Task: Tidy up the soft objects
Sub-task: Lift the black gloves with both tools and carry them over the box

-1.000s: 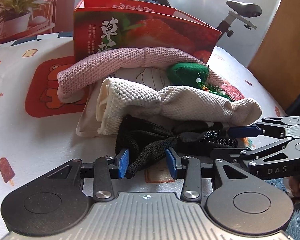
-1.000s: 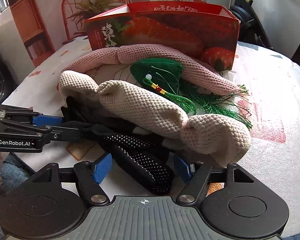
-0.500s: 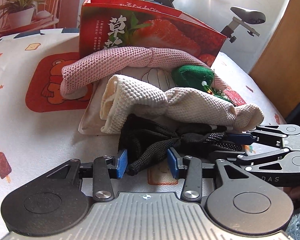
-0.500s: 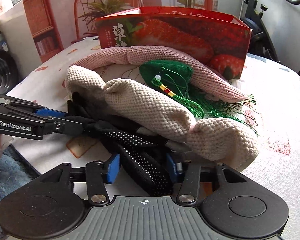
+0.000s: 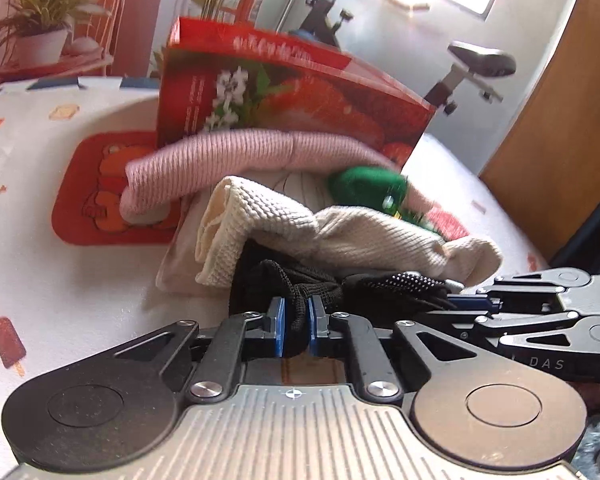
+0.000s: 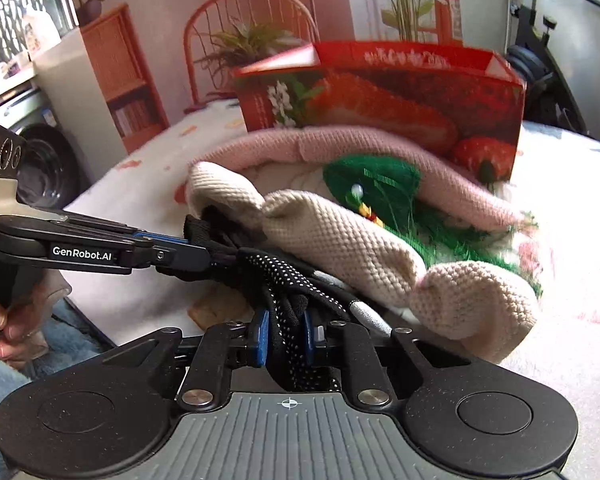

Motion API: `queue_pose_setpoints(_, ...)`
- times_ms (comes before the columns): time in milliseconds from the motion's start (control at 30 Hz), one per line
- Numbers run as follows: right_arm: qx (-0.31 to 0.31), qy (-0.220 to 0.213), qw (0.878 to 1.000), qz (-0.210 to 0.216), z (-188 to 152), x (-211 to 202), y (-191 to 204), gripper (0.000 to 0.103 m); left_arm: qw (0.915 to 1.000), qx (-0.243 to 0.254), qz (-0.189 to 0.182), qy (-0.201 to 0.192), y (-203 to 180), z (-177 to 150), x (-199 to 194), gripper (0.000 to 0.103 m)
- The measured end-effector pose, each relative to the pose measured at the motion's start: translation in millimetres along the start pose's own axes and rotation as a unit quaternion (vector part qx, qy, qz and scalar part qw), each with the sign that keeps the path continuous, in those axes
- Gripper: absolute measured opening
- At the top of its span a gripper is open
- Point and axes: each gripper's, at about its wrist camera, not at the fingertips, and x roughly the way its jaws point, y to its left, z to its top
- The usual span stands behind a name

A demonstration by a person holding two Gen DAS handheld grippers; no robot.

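Gripping nearest: left gripper [image 5: 295, 326] and right gripper [image 6: 283, 334] jaws both pinched tight on black glove [image 6: 276, 276], near edge of pile. Lift evenly; cream knit [image 5: 300, 228] overlaps it. Strawberry box [image 6: 384, 92] stands far.

**Two low wrist views crossing over one pile**

Your left wrist camera sits low behind its jaws, looking forward and close at the black knitted fabric bundle [image 5: 300, 286] ahead of them. Your right wrist camera looks likewise from the opposite end. Both share that bundle, the cream knitted roll [image 5: 340, 232] and the red strawberry-printed cardboard box [image 6: 400, 100] beyond the jaws.
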Motion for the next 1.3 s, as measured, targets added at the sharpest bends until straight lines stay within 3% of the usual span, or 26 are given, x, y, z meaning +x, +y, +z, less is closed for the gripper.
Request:
queue_pose_setpoints(133,0.007,-0.034,0.999,0.003,9,-16,-2,0.016,0.9986,0.016,-0.012,-0.049,-9,8,-24,0.013)
queue_pose_setpoints(267,0.01,-0.061,0.998,0.004,19,-30,-3,0.015,0.997,0.018,-0.018,-0.073,-15,12,-34,0.012)
queue_pose_setpoints(533,-0.011,-0.079,0.997,-0.007,42,-35,-5,0.015,0.9964,0.026,-0.012,-0.08,-16,30,-30,0.013)
queue_pose_setpoints(967,0.011,-0.141,0.99,-0.018,119,-22,-49,0.016,0.9933,0.026,-0.008,-0.112,-17,107,-11,0.013)
queue_pose_setpoints(1300,-0.024,-0.124,0.992,-0.029,193,15,-71,0.016,0.9916,0.03,0.027,-0.123,-14,169,16,0.013)
